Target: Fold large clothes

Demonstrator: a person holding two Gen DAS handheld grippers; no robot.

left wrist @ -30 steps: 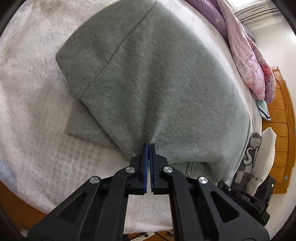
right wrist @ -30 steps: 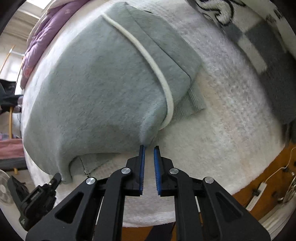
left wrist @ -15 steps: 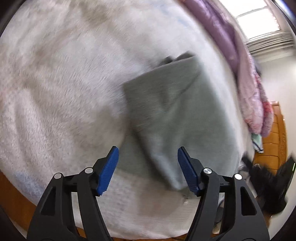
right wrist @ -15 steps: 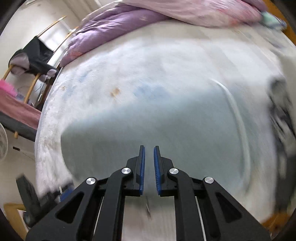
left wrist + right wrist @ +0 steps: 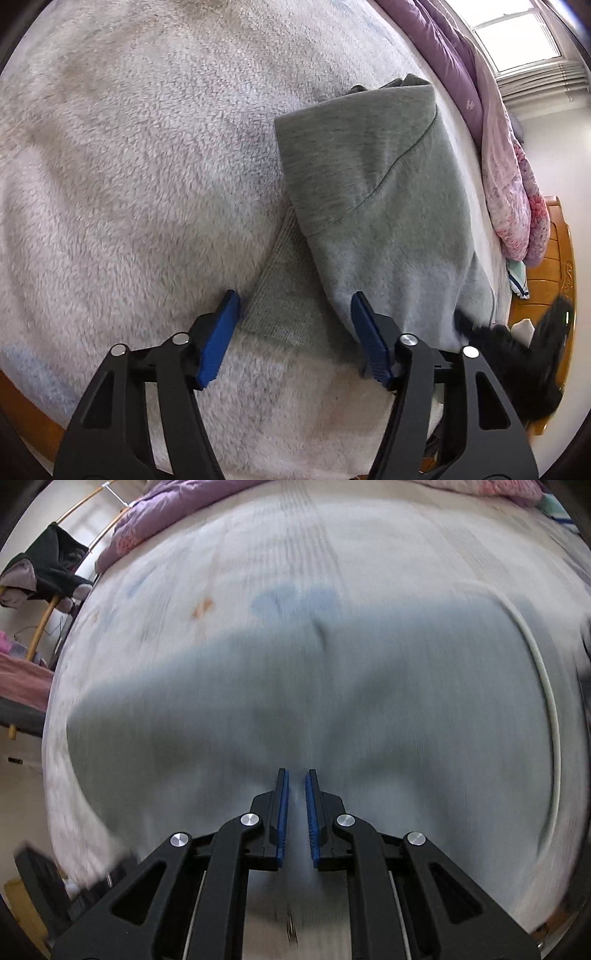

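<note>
A grey hooded sweatshirt [image 5: 373, 192] lies folded on the white fleece blanket [image 5: 129, 166]. Its ribbed cuff [image 5: 284, 299] sticks out at the near left edge. My left gripper [image 5: 291, 306] is open and empty, its blue pads straddling the cuff just above it. In the right wrist view the same sweatshirt [image 5: 295, 701] fills the middle, blurred, with a white drawstring [image 5: 546, 686] curving down its right side. My right gripper [image 5: 295, 786] hangs over the sweatshirt with its jaws nearly together, a narrow gap between the pads, and nothing held.
A purple and pink quilt [image 5: 491, 122] is bunched along the far side of the bed. A wooden headboard [image 5: 554, 266] stands at the right. A rack with dark clothes [image 5: 48, 576] stands beyond the bed's left side. The other gripper [image 5: 517, 365] shows as a dark blur.
My left gripper let go of the sweatshirt's edge, opened wide and pulled back. My right gripper swung over the top of the folded sweatshirt, still nearly closed. The sweatshirt now lies folded narrower.
</note>
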